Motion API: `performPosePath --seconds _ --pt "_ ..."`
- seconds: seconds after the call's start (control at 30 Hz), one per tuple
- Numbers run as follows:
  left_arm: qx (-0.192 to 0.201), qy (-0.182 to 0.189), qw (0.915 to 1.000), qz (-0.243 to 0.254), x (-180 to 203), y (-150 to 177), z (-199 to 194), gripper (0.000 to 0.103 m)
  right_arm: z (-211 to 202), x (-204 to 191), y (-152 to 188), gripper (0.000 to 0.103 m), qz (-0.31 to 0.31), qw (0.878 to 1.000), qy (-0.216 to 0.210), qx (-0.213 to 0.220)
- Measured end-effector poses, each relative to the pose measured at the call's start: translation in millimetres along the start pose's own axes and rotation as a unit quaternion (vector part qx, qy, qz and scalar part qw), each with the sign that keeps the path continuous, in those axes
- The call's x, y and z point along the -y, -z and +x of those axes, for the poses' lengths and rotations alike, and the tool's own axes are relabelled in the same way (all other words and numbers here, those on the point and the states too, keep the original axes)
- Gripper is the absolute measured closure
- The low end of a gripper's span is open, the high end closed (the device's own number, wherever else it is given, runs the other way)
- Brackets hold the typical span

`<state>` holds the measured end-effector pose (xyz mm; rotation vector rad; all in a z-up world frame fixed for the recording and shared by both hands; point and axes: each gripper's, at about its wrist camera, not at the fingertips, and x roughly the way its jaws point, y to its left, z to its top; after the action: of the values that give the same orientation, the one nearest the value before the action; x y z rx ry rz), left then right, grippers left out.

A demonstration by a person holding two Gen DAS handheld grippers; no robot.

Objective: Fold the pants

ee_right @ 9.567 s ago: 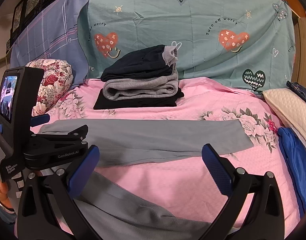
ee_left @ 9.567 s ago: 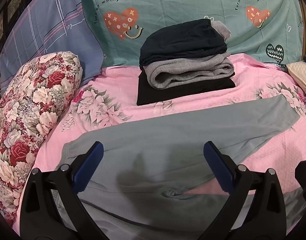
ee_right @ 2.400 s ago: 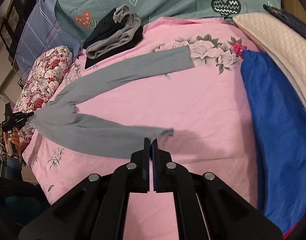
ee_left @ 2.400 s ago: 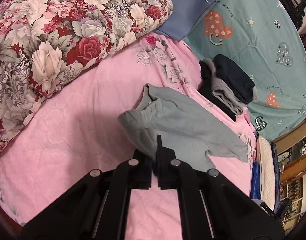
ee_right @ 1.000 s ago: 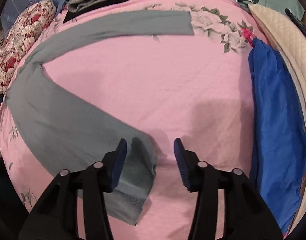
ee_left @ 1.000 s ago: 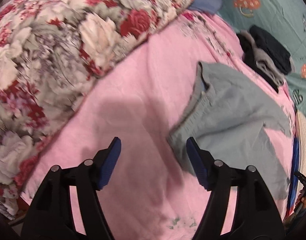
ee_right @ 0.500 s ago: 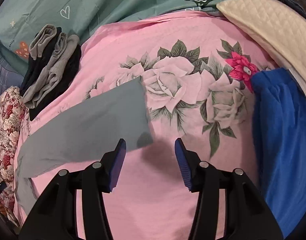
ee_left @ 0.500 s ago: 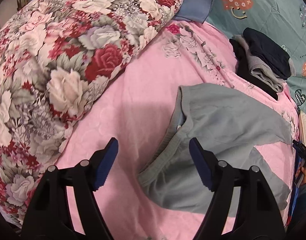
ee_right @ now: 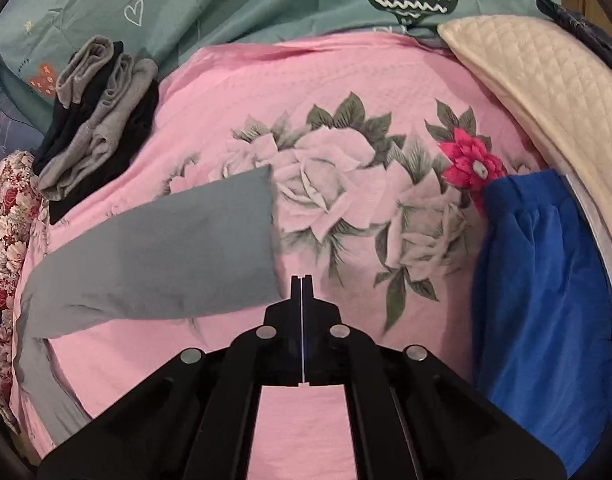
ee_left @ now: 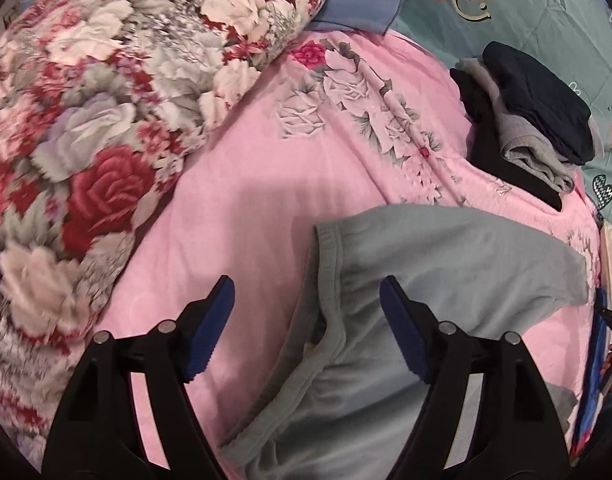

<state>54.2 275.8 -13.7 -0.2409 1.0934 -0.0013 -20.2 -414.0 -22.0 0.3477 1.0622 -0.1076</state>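
Cloth all round, matt plastic tools

The grey pants (ee_left: pixel 446 272) look like soft matt knit. The pink bedsheet (ee_right: pixel 346 92) is finely dimpled printed cloth. The cream cushion (ee_right: pixel 546 80) is quilted. The left gripper (ee_left: pixel 306 320) is matt black plastic with ribbed blue pads (ee_left: pixel 402 332)

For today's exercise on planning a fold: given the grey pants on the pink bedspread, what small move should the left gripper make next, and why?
Probably lower the left gripper and close on the waistband of the grey pants. Its jaws have just been opening and straddle that edge without pinching it. The right gripper is shut beside the leg end, holding nothing.

Pink floral bed (ee_right: pixel 233 92) — grey pants (ee_left: pixel 446 264), folded stack (ee_right: pixel 93 120).
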Motion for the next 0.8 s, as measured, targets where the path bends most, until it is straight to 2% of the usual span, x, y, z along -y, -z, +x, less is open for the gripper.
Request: performPosePath --seconds 0.03,0.07,0.13,0.17,0.37,0.43,0.5,0.63,0.77,0.8 --pt "-0.006 0.009 0.9999 -0.008 -4 -6 6 0.022 -3 -2 1 0.089 -0.002 1.0 0.001 0.005" --pt "-0.013 0.02 0.9996 -0.017 -7 -11 11 0.022 -7 -7 2 0.086 -0.008 1.0 -0.008 0.013" --pt "-0.029 0.045 0.9982 -0.025 -13 -20 25 0.022 -16 -28 5 0.053 -0.027 0.999 -0.032 0.029" --pt "-0.037 0.051 0.9976 -0.028 -15 -23 32 0.022 -19 -41 6 0.051 -0.042 0.998 -0.039 0.034" --pt "-0.104 0.114 0.9863 -0.06 -23 -30 74 0.022 -19 -143 6 0.051 -0.15 0.985 -0.076 0.021" --pt "-0.098 0.132 0.9844 -0.063 -23 -32 75 0.022 -18 -176 7 0.051 -0.18 0.979 -0.09 0.018" --pt "-0.101 0.159 0.98 -0.065 -20 -33 77 0.022 -19 -189 7 0.051 -0.191 0.977 -0.097 0.015" --pt "-0.092 0.167 0.9804 -0.052 -11 -37 82 0.022 -8 -242 7 0.051 -0.246 0.962 -0.121 0.001" --pt "-0.088 0.188 0.9771 -0.048 -4 -42 87 0.022 14 -282 2 0.051 -0.27 0.951 -0.151 -0.018" --pt "-0.086 0.188 0.9774 -0.043 -3 -43 87 0.022 19 -290 2 0.048 -0.277 0.948 -0.155 -0.022"
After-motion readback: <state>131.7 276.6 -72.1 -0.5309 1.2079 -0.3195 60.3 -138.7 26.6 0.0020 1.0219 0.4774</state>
